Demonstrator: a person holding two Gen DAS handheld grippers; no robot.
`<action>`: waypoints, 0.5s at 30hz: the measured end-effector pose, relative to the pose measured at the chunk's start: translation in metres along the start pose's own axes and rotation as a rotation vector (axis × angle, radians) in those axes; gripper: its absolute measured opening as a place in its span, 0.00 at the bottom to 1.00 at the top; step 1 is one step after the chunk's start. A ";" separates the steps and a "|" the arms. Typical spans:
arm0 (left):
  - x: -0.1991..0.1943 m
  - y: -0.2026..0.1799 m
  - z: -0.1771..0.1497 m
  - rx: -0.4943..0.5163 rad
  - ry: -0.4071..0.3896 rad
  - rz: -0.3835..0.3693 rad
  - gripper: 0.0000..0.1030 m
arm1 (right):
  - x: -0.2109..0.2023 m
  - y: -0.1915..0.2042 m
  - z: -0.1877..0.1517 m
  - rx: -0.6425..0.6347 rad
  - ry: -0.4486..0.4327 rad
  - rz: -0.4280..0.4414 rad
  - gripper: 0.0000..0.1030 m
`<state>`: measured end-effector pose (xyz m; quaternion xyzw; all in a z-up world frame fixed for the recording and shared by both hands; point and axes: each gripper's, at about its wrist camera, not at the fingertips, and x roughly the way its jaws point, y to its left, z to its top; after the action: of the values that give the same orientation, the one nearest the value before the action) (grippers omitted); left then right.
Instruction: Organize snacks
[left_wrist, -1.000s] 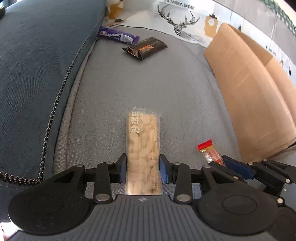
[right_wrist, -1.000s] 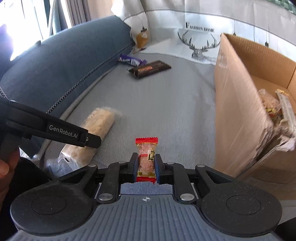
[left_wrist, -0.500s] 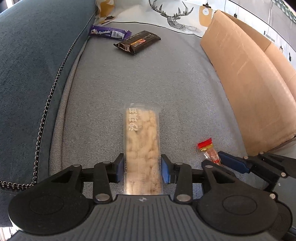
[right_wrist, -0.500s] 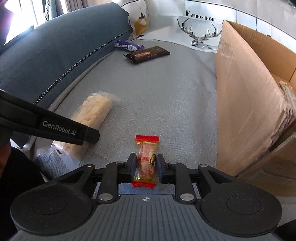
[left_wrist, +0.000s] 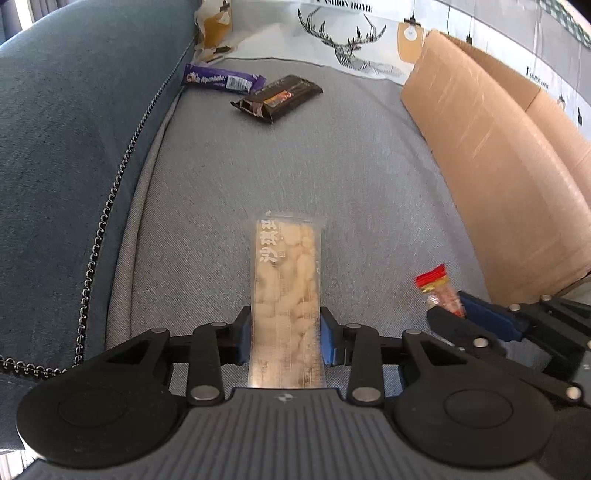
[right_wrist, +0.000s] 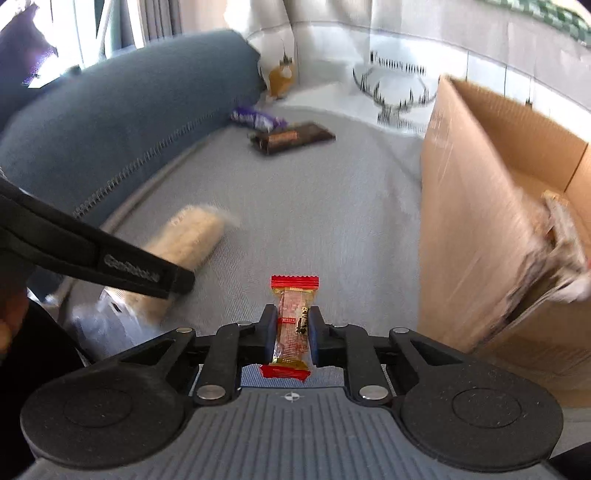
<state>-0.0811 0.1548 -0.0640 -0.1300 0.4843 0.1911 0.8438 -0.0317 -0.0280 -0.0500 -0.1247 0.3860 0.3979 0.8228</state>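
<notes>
Left gripper (left_wrist: 283, 338) clamped on the near end of a long clear-wrapped pastry bar (left_wrist: 286, 280); the jaws have just closed a little further onto it and the pads press both sides. Right gripper (right_wrist: 291, 334) fully closed on a small red-ended candy (right_wrist: 293, 325). Cardboard box (right_wrist: 480, 206) just to its right. Purple bar (left_wrist: 221, 79) and dark bar (left_wrist: 279, 96) lie far ahead on the grey cushion (left_wrist: 332, 166).
</notes>
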 end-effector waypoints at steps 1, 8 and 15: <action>-0.002 0.000 0.000 -0.002 -0.006 -0.004 0.38 | -0.006 0.000 0.000 -0.004 -0.017 0.001 0.18; -0.016 0.001 -0.002 0.001 -0.062 -0.036 0.38 | -0.042 0.001 0.004 -0.015 -0.126 -0.022 0.18; -0.043 0.003 -0.007 -0.004 -0.208 -0.086 0.38 | -0.101 -0.005 0.015 -0.005 -0.278 -0.065 0.18</action>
<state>-0.1074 0.1460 -0.0302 -0.1317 0.3875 0.1684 0.8967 -0.0590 -0.0800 0.0339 -0.0829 0.2633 0.3855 0.8804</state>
